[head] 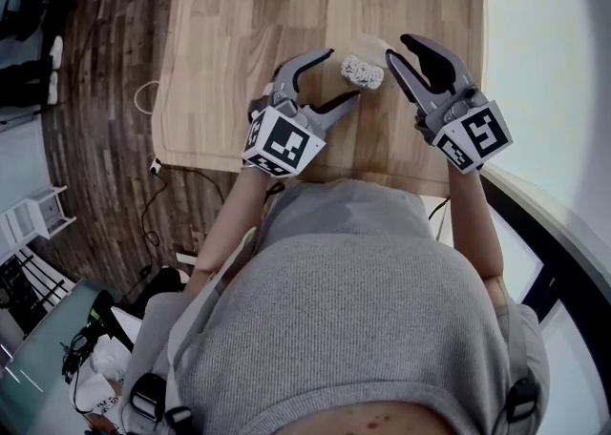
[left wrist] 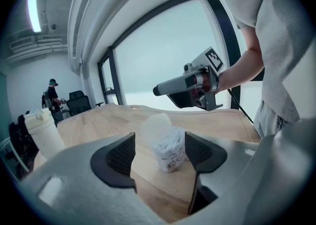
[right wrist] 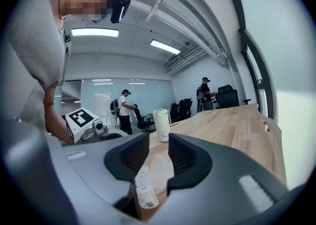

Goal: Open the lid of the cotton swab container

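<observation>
- My left claw (head: 344,73) is released, jaws wide, with the cotton swab container (head: 363,71) at their tips, upper centre of the head view on the wooden table (head: 229,90).
- My right claw (head: 397,47) is released too, just right of it.
- The translucent lid (head: 368,44) looks flipped up, so I judge the opening about done.
- Next, I back both claws off without tipping it.

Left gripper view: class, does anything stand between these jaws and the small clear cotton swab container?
Nothing visible does. The small clear plastic cotton swab container stands on the light wooden table directly ahead of the open left gripper, framed by its jaws.
</observation>
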The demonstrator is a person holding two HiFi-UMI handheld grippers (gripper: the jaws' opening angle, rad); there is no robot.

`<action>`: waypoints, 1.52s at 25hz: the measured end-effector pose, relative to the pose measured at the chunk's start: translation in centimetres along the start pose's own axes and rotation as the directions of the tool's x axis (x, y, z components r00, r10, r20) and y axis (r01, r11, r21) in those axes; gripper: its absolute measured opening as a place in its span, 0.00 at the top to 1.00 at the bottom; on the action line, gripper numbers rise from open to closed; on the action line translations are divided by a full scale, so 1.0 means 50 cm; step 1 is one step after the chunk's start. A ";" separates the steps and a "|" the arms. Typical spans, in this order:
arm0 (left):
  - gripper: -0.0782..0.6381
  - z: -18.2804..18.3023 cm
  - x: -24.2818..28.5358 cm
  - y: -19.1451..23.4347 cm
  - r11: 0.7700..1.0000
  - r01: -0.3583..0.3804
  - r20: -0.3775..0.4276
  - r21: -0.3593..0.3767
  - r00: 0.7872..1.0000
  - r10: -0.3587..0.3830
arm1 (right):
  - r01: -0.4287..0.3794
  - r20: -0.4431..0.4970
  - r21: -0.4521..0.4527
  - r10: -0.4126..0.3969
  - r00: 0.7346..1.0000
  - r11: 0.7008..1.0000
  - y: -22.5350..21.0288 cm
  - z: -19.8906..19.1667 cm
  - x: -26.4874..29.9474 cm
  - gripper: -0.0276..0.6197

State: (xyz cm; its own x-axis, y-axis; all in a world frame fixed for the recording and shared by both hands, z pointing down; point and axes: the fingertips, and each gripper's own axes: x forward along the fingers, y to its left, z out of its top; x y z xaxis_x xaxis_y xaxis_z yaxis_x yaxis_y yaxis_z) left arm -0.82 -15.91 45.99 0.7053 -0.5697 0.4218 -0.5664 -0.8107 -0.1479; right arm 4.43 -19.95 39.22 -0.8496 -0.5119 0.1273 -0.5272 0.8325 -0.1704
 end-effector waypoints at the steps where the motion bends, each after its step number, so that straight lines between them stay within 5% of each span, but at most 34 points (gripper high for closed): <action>1: 0.46 0.016 -0.007 0.005 1.000 -0.028 0.024 0.002 0.999 0.027 | 0.008 0.013 -0.005 -0.008 1.000 1.000 0.004 0.007 -0.005 0.79; 6: 0.59 0.095 -0.037 0.036 0.990 -0.139 0.147 -0.010 0.979 0.139 | 0.055 0.061 0.009 -0.055 0.997 0.998 0.013 0.029 -0.021 0.92; 11: 0.89 0.129 -0.053 0.063 0.978 -0.202 0.170 -0.051 0.963 0.208 | 0.054 0.084 0.006 -0.054 0.995 0.999 0.029 0.044 -0.027 0.95; 22: 0.89 0.168 -0.044 0.027 0.981 -0.180 0.214 -0.073 0.958 0.191 | 0.016 0.053 -0.043 -0.014 0.999 0.999 0.061 0.028 -0.040 0.95; 30: 0.89 0.181 -0.051 0.006 0.966 -0.251 0.241 -0.066 0.935 0.260 | 0.018 0.094 -0.044 -0.014 0.995 0.999 0.074 0.037 -0.061 0.95; 34: 0.89 0.201 -0.071 -0.018 0.969 -0.171 0.309 -0.180 0.925 0.221 | 0.089 0.064 -0.055 -0.085 0.994 0.995 0.079 0.038 -0.078 0.95; 38: 0.89 0.209 -0.078 -0.044 0.981 -0.145 0.299 -0.125 0.938 0.177 | 0.083 0.076 -0.067 -0.078 0.994 0.994 0.108 0.050 -0.091 0.95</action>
State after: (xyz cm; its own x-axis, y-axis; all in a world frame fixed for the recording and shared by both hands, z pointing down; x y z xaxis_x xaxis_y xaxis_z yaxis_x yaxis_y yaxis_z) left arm 2.16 -13.31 35.33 0.6886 -0.7179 0.1023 -0.7118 -0.6961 -0.0942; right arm 5.39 -13.66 35.28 -0.8048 -0.5900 0.0654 -0.5936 0.7993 -0.0938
